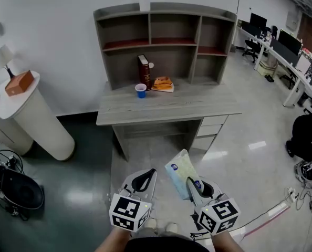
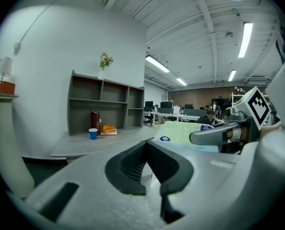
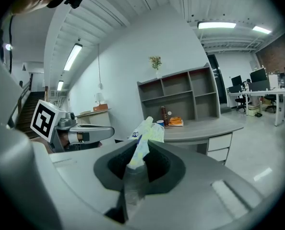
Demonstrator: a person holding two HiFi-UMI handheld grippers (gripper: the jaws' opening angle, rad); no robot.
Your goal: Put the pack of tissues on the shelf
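A grey wooden desk stands against the white wall with an open shelf unit on its back edge, its compartments bare apart from reddish boards on two upper levels. To the left is a white round pedestal, and off to the right runs a row of office desks with monitors. Low down in the head view, well short of the desk and above the glossy floor, the person holds both tools side by side. The right gripper is clamped narrow on the pack of tissues, a pale green and blue packet pinched at its lower edge and sticking up and forward between the jaws, tilted a little leftward. The left gripper beside it has its jaws drawn together at the tips with nothing between them. On the desk top under the shelf, a dark red book stands upright, an orange stack lies just right of it, and a blue cup sits in front. A small brown box rests on the pedestal.
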